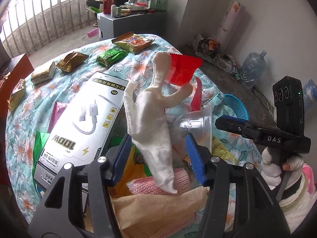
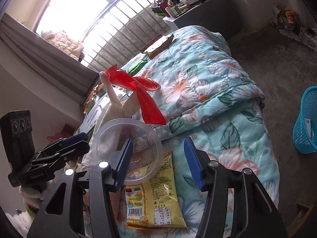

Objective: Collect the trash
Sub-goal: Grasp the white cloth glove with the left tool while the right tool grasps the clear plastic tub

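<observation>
A limp white cloth glove [image 1: 150, 127] lies on a pile of trash on the flowered quilt [image 2: 208, 75], its fingers touching a red plastic wrapper [image 1: 182, 69]. My left gripper [image 1: 158, 156] stands open with the glove's cuff between its blue pads, and neither pad presses on it. A clear plastic cup [image 2: 128, 144] lies on its side on a yellow snack packet [image 2: 156, 196]. My right gripper [image 2: 158, 158] is open over them, its left finger in front of the cup's mouth and its right finger clear of the rim. A blue basket [image 2: 306, 123] stands on the floor.
A white cable box [image 1: 85, 119], brown paper [image 1: 158, 212] and pink bubble wrap [image 1: 150, 186] crowd the pile. Gold and green snack packets [image 1: 111, 57] line the quilt's far side. A grey cabinet [image 1: 118, 25] and a water jug [image 1: 252, 67] stand on the floor.
</observation>
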Demonstrator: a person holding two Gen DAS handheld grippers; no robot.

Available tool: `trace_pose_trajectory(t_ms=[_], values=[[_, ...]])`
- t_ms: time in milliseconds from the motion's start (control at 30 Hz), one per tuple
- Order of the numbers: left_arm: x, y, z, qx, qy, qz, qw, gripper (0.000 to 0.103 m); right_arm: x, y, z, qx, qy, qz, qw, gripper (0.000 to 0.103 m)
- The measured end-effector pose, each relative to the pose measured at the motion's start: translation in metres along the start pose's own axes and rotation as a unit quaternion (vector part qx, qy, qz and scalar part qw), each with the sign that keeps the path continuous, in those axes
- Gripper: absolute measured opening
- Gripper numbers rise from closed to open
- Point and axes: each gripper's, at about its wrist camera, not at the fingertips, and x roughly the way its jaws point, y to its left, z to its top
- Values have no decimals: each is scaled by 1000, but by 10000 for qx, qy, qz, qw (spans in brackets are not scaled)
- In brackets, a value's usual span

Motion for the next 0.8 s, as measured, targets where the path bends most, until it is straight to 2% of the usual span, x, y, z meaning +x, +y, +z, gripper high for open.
trace_pose_trajectory(t_ms=[167,333,400,467,567,800], values=[[15,-4,0,135,202,215,9995,47,19,-5,4,-87,238,50,9997,47],[22,-1,0,38,346,236,9991,28,31,-5,8,-195,330,79,9992,37],[20,0,0,16,284,254,9993,21,33,-5,9,-209,347,78,9991,31],[19,0,0,24,228,236,9995,15,33,-4,9,-208,363,90,9991,18],[16,-3,-1,106,130,193,9997,2,31,-3,6,-215,360,121,9990,12],[-12,-14,0,314,-506,51,9982,0,15,11,0,-264,139,160,9994,6]])
